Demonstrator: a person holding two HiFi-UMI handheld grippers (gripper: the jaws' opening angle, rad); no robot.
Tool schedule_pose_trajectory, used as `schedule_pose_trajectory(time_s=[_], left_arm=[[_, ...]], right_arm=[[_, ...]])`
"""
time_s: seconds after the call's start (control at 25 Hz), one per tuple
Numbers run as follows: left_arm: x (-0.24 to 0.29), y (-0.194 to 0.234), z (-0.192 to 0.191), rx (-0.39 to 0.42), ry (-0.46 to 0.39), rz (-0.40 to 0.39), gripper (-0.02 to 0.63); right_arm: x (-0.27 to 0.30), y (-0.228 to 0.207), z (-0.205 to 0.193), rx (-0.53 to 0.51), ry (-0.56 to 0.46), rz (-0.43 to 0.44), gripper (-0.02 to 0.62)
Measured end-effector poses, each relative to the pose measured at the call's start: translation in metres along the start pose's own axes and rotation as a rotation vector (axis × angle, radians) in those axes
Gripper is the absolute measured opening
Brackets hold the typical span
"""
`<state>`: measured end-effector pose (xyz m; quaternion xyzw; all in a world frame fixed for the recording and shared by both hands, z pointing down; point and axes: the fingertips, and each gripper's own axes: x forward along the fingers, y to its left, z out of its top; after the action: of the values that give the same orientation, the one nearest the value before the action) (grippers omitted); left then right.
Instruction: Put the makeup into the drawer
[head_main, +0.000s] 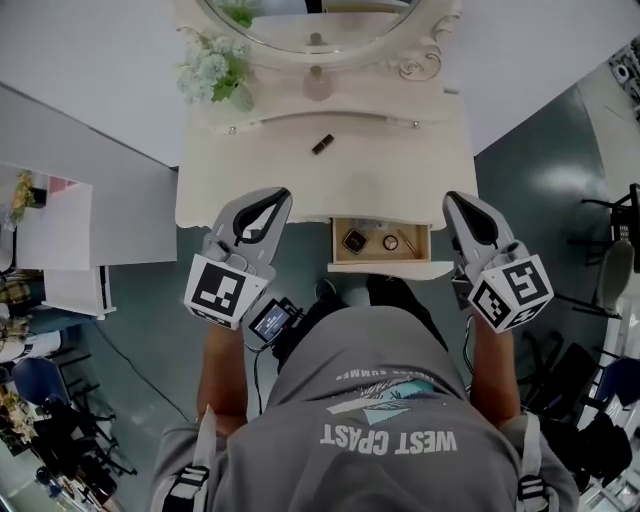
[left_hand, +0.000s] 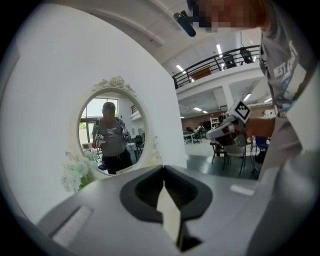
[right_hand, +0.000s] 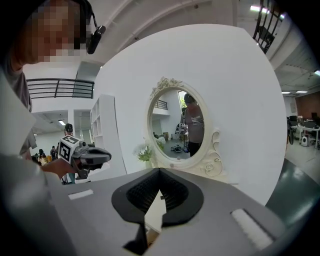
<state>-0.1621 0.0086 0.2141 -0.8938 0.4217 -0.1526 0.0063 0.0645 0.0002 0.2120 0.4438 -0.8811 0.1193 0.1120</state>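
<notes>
A small dark makeup stick (head_main: 322, 144) lies on the white dressing table (head_main: 240, 190), just behind its middle. The table's drawer (head_main: 380, 266) stands pulled open at the front edge, with a dark compact (head_main: 354, 241) and two more small items inside. My left gripper (head_main: 278, 195) hovers at the table's front edge, left of the drawer, shut with nothing in it; its tips meet in the left gripper view (left_hand: 163, 169). My right gripper (head_main: 452, 200) hangs to the right of the drawer, also shut and holding nothing (right_hand: 159, 171).
An oval mirror (head_main: 310, 20) and a bunch of pale flowers (head_main: 212, 70) stand at the back of the table. A white shelf unit (head_main: 60, 250) is to the left and dark chairs (head_main: 610, 270) to the right. The person's body is close behind the drawer.
</notes>
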Motion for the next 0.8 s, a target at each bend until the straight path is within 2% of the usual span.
schedule_pose_trajectory(time_s=[0.2,0.4,0.8], left_arm=[[0.015,0.011,0.0,0.017,0.004,0.05,0.004],[0.034,0.028,-0.009,0.01,0.045,0.09,0.005],[0.074,0.05,-0.04,-0.008,0.119,0.105,0.012]], right_arm=[[0.022,-0.018,0.001,0.005,0.017,0.049,0.002],[0.05,-0.033,-0.002,0.005,0.05,0.108,0.002],[0.095,-0.051,-0.023,0.031,0.122,0.171,0.002]])
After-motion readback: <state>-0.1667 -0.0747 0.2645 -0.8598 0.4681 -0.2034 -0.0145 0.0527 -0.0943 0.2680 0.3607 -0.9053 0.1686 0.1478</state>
